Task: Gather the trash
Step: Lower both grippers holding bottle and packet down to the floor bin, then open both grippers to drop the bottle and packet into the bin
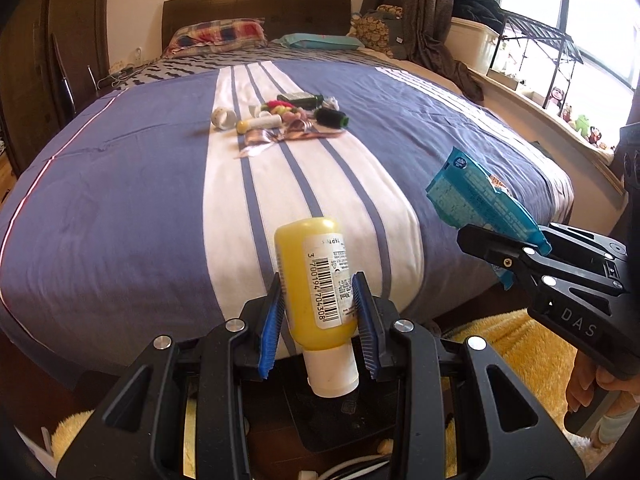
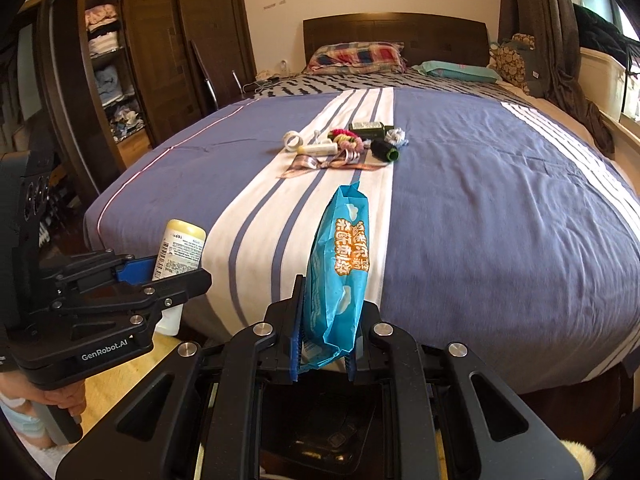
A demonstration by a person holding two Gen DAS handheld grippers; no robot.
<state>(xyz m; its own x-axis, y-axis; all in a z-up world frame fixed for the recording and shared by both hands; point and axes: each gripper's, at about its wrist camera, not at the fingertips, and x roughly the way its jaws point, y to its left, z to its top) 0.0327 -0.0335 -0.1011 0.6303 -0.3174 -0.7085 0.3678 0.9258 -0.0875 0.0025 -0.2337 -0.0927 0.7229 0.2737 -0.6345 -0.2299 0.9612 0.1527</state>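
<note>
Sitting clamped between the blue pads of the left gripper (image 1: 318, 320): a yellow bottle (image 1: 310, 276), white cap toward the camera, barcode label facing up, base pointing out toward the bed (image 1: 120, 200). Hanging just off the near edge of the mattress, above a dark flat device on the floor (image 1: 340, 412) and a yellow fluffy rug (image 1: 516, 344). Showing again in the right wrist view as the yellow bottle (image 2: 182, 248) gripped at mid-body by the left gripper (image 2: 176, 276).

Being pinched at its lower end in the right gripper (image 2: 324, 344): a blue snack wrapper (image 2: 340, 272), standing on edge, orange lettering on its side, jaws closed tight on the thin foil. Appearing in the left wrist view as the blue snack wrapper (image 1: 480, 196) sticking up and out of the right gripper (image 1: 516, 264), with a hand (image 1: 588, 384) wrapped around the handle below.

Lying farther out, in the middle of the bed on the white stripe: a small pile of clutter (image 1: 288, 120), including a roll of tape (image 1: 222, 118), a pale tube (image 1: 258, 124), a green box (image 1: 300, 99), a black spool (image 1: 330, 117) and crumpled shiny wrappers (image 1: 276, 138). Resting at the headboard end: a plaid pillow (image 1: 218, 36) and a teal pillow (image 1: 320, 41).
</note>
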